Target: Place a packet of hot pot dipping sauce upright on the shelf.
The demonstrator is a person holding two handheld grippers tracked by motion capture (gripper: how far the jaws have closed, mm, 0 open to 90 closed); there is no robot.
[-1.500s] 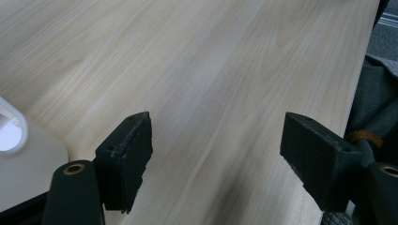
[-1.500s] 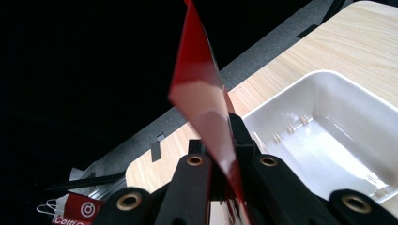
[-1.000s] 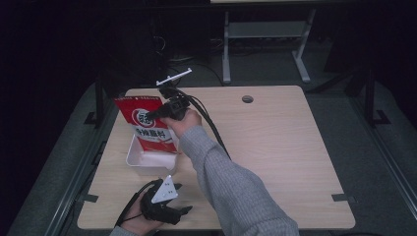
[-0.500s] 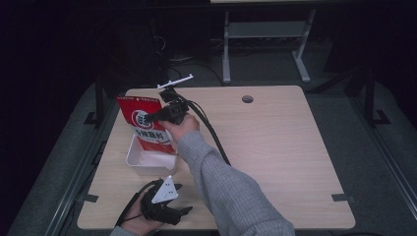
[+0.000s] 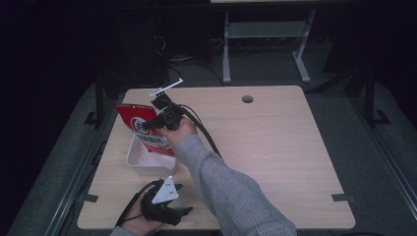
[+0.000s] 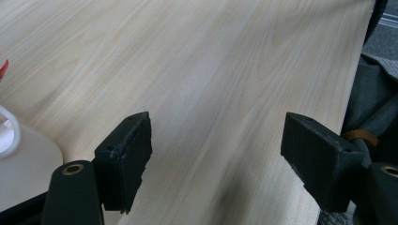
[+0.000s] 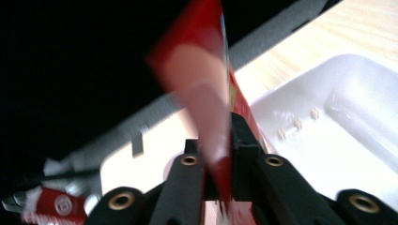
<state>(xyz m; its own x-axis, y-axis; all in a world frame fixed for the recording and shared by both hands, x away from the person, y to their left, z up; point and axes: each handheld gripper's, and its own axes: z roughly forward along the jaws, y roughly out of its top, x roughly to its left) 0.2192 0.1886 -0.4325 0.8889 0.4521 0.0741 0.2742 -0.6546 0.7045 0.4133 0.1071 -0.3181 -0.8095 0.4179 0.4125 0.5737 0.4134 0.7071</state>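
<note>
right gripper (image 5: 156, 123) pinching a red packet (image 5: 142, 129) held up over the white tray (image 5: 140, 160), left gripper (image 5: 169, 209) resting near the table's (image 5: 275, 147) front edge, jaws spread wide on nothing

Lab or recording studio setup, not a home. Bare light-wood desk (image 5: 275, 147) with cable hole (image 5: 247, 99), dark unlit surroundings, grey floor mats (image 5: 373, 162), metal stand legs (image 5: 265, 44) well beyond the right gripper (image 5: 160, 115), cables on floor.
</note>
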